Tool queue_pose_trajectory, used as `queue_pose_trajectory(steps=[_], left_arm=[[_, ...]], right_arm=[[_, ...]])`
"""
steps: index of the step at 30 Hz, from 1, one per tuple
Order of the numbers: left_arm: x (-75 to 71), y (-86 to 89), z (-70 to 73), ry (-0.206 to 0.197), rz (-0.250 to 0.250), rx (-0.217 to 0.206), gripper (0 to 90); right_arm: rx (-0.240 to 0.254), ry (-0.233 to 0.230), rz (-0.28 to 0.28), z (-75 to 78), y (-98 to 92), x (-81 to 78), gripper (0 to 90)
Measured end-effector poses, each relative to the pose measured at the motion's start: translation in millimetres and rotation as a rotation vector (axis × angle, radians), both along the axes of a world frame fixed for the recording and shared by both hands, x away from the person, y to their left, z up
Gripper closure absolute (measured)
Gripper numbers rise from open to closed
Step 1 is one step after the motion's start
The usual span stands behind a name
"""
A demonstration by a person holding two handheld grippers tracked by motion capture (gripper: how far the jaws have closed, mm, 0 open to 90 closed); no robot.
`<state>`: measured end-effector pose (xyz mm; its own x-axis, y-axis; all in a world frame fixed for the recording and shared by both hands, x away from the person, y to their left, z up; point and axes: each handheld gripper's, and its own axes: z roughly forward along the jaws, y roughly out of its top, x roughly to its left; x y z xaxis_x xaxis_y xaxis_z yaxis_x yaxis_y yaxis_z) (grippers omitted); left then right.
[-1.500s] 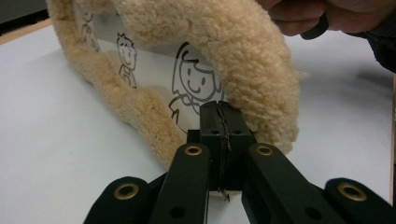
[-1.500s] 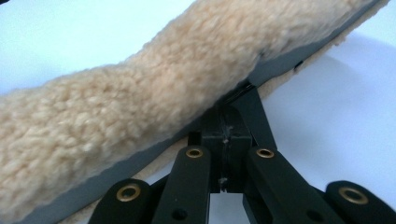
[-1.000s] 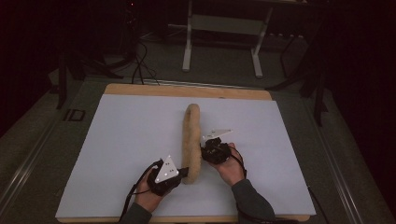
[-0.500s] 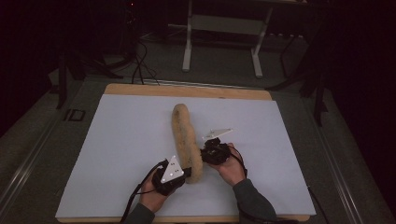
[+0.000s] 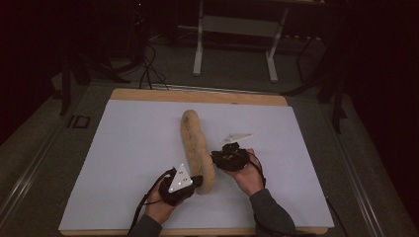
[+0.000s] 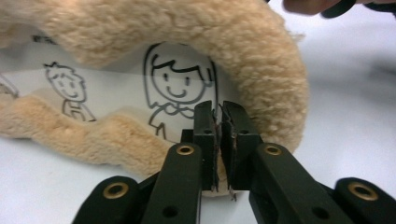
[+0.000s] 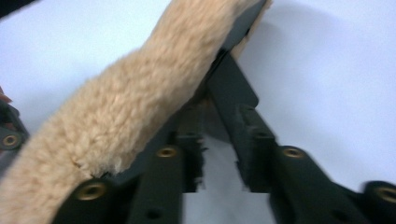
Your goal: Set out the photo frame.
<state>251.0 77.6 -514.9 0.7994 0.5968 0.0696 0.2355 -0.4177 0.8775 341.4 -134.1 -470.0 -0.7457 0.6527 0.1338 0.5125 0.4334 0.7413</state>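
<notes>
A long, tan fleece roll (image 5: 196, 148) lies near the middle of the white mat (image 5: 123, 163), its far end angled up and to the left, its near end between the two hands. The left gripper (image 5: 197, 180) sits at the roll's near tip, jaws nearly together and pinching the fleecy edge, though they have just been easing open. The right gripper (image 5: 216, 157) presses against the roll's right side, its jaws just now spreading apart with a fold of fleece lying over one.

We read "ID" on the floor marking (image 5: 77, 121) left of the table (the fleece's lining print is too blurred).
</notes>
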Motion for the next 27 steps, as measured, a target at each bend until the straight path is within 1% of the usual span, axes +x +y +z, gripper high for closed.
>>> queue_pose_trajectory(steps=[4, 5, 8, 11, 15, 18, 19, 20, 21, 23, 27], left_arm=[[2.0, 11.9, 4.8, -0.003, 0.034, -0.024, 81.0], [2.7, 16.2, 6.4, -0.006, 0.05, -0.031, 80.3], [4.9, 26.1, 10.1, 0.0, 0.092, -0.052, 79.3], [7.6, 38.6, 14.0, 0.0, 0.136, -0.07, 78.2], [10.1, 51.4, 17.3, -0.004, 0.187, -0.068, 76.1], [11.5, 61.0, 20.1, -0.005, 0.222, -0.069, 74.5], [11.5, 61.0, 20.1, -0.005, 0.222, -0.069, 74.3], [11.9, 64.8, 20.9, -0.002, 0.237, -0.077, 74.3], [12.2, 66.5, 21.3, -0.002, 0.244, -0.08, 73.5], [13.1, 70.6, 21.7, 0.005, 0.257, -0.083, 73.1], [14.6, 75.7, 21.7, 0.013, 0.282, -0.085, 72.6]], right_arm=[[0.038, 0.0, -0.026, 10.9, -5.5, -1.9, 57.2], [0.049, -0.008, -0.036, 13.3, -6.8, -2.6, 55.3], [0.094, -0.003, -0.064, 19.0, -10.3, -3.7, 52.6], [0.122, 0.006, -0.069, 22.7, -11.0, -5.4, 49.6], [0.13, 0.0, -0.068, 26.5, -9.1, -8.7, 44.6], [0.159, 0.011, -0.059, 28.9, -8.5, -10.5, 38.9], [0.159, 0.011, -0.059, 28.9, -8.5, -10.5, 38.9], [0.161, 0.018, -0.049, 29.1, -6.8, -11.7, 37.4], [0.151, 0.023, -0.033, 28.3, -3.5, -13.3, 34.5], [0.139, 0.026, -0.02, 26.0, 1.1, -15.4, 32.9], [0.128, 0.032, -0.013, 20.3, 7.8, -18.8, 30.0]])
